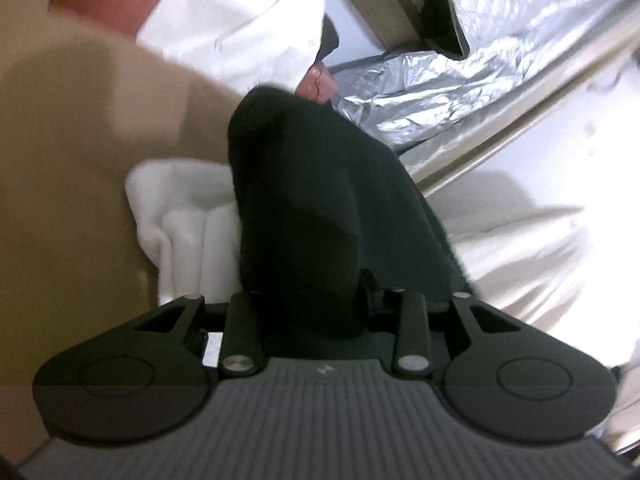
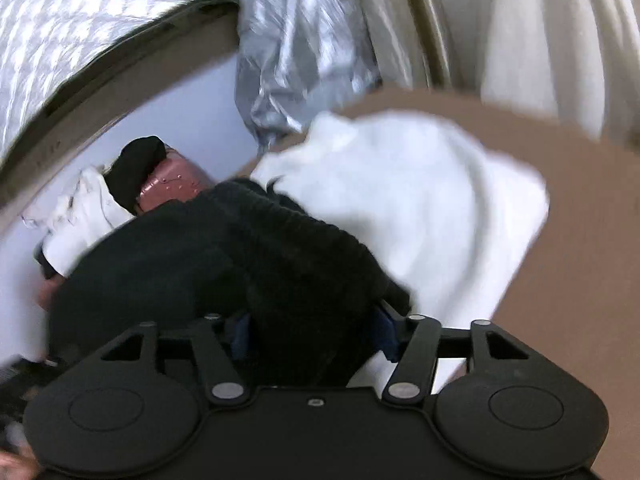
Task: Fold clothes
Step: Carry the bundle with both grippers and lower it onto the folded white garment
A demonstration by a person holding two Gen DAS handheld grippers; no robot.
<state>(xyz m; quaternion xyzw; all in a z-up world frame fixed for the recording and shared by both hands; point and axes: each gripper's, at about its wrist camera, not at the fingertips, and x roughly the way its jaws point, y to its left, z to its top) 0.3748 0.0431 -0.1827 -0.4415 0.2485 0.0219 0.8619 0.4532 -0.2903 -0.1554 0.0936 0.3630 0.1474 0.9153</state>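
A black garment (image 1: 320,184) rises straight out of my left gripper (image 1: 316,300), which is shut on its bunched cloth; the fingertips are buried in the fabric. In the right wrist view the same black garment (image 2: 248,256) fills the middle, and my right gripper (image 2: 308,336) is shut on it too, with blue pads (image 2: 386,332) showing at the cloth's edge. A white garment (image 2: 400,200) lies crumpled on the brown surface (image 2: 580,240) just beyond the black one. In the left wrist view that white garment (image 1: 188,216) sits left of the black cloth.
Silver foil sheeting (image 1: 412,104) and a quilted foil panel (image 2: 80,40) stand behind. A pink case (image 2: 172,188) with dark and white cloth on it sits at the back. White fabric (image 1: 520,248) hangs on the right, and the brown surface (image 1: 68,160) spreads to the left.
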